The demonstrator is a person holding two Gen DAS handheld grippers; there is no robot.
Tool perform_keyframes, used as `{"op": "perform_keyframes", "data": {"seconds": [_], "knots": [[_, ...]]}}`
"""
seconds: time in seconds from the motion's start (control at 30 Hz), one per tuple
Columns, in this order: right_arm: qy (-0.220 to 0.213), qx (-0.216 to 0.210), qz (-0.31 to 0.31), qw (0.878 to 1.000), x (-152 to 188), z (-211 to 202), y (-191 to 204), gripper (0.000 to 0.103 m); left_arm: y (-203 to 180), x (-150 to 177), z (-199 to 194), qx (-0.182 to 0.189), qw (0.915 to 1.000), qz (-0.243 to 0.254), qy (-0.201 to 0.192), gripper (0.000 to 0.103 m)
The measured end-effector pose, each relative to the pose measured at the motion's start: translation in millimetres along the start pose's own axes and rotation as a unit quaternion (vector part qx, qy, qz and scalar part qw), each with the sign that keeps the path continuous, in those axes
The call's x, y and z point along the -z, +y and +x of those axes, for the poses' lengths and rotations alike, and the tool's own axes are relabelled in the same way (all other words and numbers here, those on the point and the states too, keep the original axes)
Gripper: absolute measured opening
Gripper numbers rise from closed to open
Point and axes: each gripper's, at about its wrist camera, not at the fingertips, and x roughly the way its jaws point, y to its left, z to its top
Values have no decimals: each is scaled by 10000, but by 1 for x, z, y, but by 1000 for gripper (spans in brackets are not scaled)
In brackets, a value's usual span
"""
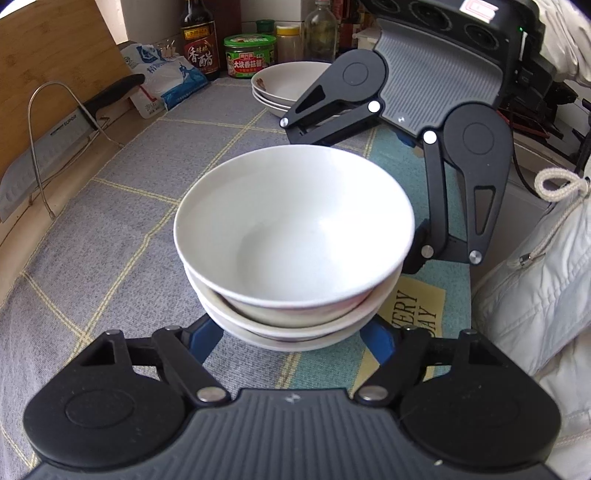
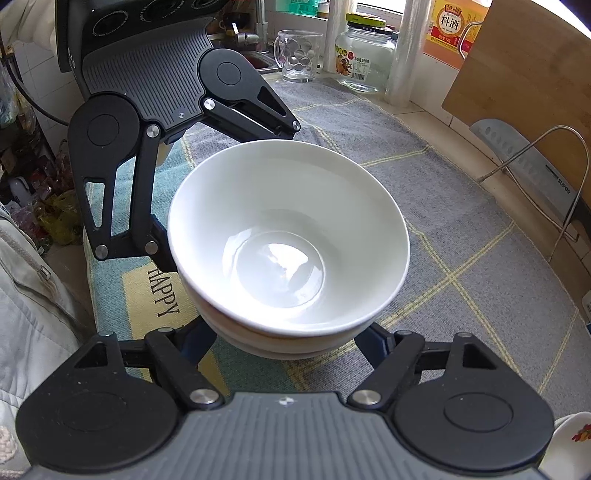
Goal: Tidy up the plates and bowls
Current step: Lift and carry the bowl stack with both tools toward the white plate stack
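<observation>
Left wrist view: both tongs [image 1: 291, 334] [image 2: 286, 338] straddle the bowl stack [image 1: 295, 236], contact hidden; grip unclear.

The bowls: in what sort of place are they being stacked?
Most likely a home kitchen counter. The bowls stand on a cloth, with a vinegar bottle and jars behind, a cleaver in a wire rack beside a cutting board, and a sink tap.
</observation>
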Motion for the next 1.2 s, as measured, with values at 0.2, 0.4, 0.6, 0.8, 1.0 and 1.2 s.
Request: {"op": "perform_keyframes", "data": {"seconds": [0.2,0.4,0.6,0.8,1.0,1.2], "knots": [[50,-51,117,9999,-2,3,-3,85,3,-1,2,150,9998,83,27,80],[106,-67,131,9998,-3,2,-2,85,4,-1,4,204,9998,70,17,81],[177,-62,125,9997,-5,3,-2,85,5,-3,6,208,9998,62,46,81],[207,-44,140,9997,-5,3,-1,85,4,-4,5,170,9998,63,67,80],[234,-57,187,9995,-5,1,-1,85,-1,-5,4,79,9999,77,70,80],[265,-71,161,9995,0,-8,1,84,-9,-8,2,48,9999,70,64,80]]}}
